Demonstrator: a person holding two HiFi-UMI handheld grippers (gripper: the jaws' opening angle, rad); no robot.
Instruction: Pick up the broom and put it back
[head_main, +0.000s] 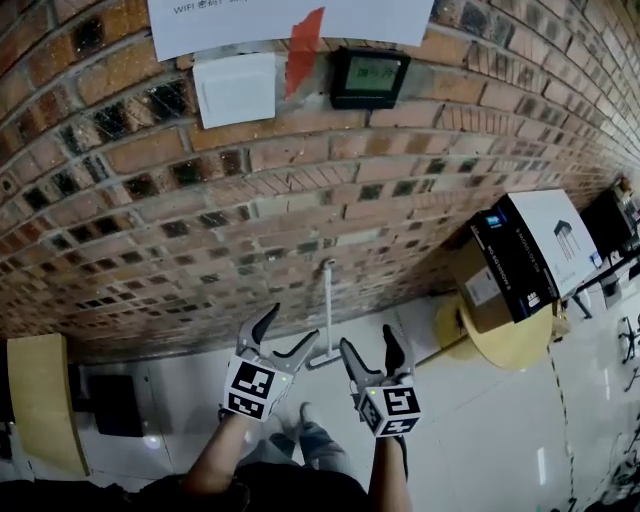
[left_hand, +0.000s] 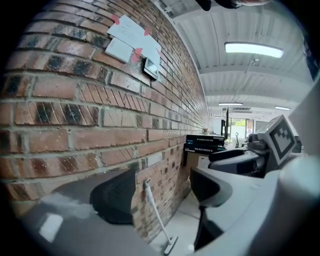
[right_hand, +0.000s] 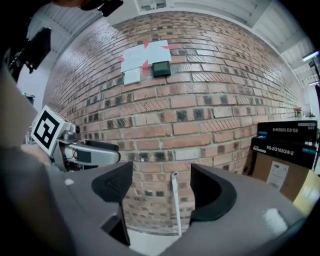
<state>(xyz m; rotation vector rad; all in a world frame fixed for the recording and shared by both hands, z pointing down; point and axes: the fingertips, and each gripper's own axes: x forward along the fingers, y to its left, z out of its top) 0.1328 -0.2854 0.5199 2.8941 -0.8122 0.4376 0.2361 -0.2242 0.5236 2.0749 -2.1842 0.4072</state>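
Approach stage: left gripper (head_main: 290, 328) and right gripper (head_main: 368, 342), both wide and empty, face the wall-propped broom (head_main: 328, 310); next move likely requires clamping its handle.

right claw (right_hand: 161, 186) stands open toward the white broom (right_hand: 176, 201) leaning on brick wall (right_hand: 210, 112).

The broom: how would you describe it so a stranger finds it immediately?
Find the brick wall in the head view. At its foot, left of the stacked boxes, the broom leans on the bricks. It is the only thin white stick, with a flat head on the floor.
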